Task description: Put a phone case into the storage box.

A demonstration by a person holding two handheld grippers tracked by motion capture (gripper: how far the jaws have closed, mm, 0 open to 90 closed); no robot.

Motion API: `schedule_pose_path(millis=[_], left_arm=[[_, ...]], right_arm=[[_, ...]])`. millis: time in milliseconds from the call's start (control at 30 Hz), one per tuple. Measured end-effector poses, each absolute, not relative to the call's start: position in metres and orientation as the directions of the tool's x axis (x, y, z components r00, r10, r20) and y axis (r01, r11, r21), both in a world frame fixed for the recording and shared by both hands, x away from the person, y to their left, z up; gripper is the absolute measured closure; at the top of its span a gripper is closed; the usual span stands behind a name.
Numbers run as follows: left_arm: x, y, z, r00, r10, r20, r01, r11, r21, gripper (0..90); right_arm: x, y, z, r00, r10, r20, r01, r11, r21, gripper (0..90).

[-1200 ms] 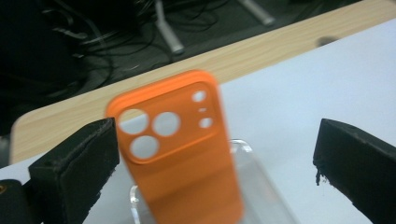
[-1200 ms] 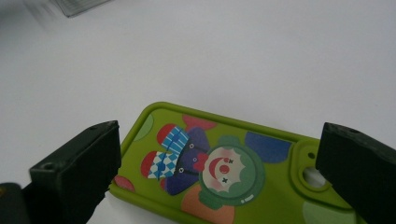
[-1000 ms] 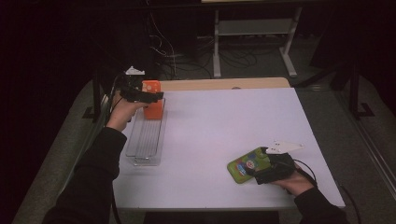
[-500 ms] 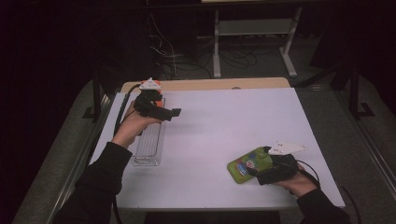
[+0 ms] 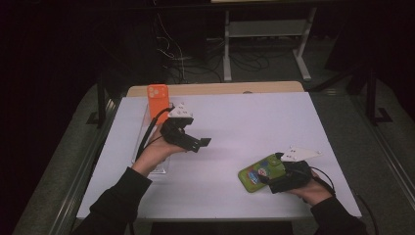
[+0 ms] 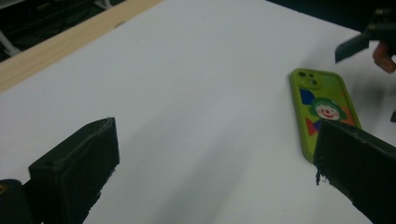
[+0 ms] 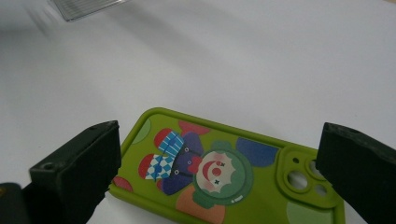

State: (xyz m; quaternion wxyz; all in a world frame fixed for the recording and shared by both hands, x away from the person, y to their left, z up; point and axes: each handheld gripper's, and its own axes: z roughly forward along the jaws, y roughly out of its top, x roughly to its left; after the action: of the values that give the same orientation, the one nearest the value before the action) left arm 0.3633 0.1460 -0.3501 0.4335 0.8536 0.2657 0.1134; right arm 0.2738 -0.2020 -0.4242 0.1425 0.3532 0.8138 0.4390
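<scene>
Left gripper (image 5: 198,143): I hold it above the counter (image 5: 244,122) around 9 o'clock in the high view, jaws spread wide and empty, aimed toward 4 o'clock
Right gripper (image 5: 274,175): I have it low at about 5 o'clock, jaws gaping wide, nothing clamped, straddling the near end of the green phone case (image 7: 224,172)
Green phone case: lies flat on the counter at about 5 o'clock, clown picture facing up, camera holes at its far end from my left gripper's view (image 6: 322,109)
Orange phone case (image 5: 158,98): stands on end at about 11 o'clock, at the far end of the clear tray (image 5: 147,122)
Clear tray: along the counter's left edge, partly under my left forearm
Gap: the two grippers are well apart, bare white counter between them
</scene>
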Motion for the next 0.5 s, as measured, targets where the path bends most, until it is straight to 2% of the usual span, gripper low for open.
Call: schedule_pose_path(millis=[200, 500], left_arm=[[0.343, 0.136, -0.373, 0.849, 0.524, -0.058, 0.366, -0.505, 0.782, 0.2], [0.318, 0.134, -0.404, 0.867, 0.497, -0.045, 0.357, -0.554, 0.752, 0.3]], right_arm=[[0.274, -0.203, -0.423, -0.706, 0.705, 0.072, 0.450, 0.368, 0.814, 0.0], [0.275, -0.206, -0.424, -0.688, 0.722, 0.073, 0.466, 0.362, 0.808, 0.0]])
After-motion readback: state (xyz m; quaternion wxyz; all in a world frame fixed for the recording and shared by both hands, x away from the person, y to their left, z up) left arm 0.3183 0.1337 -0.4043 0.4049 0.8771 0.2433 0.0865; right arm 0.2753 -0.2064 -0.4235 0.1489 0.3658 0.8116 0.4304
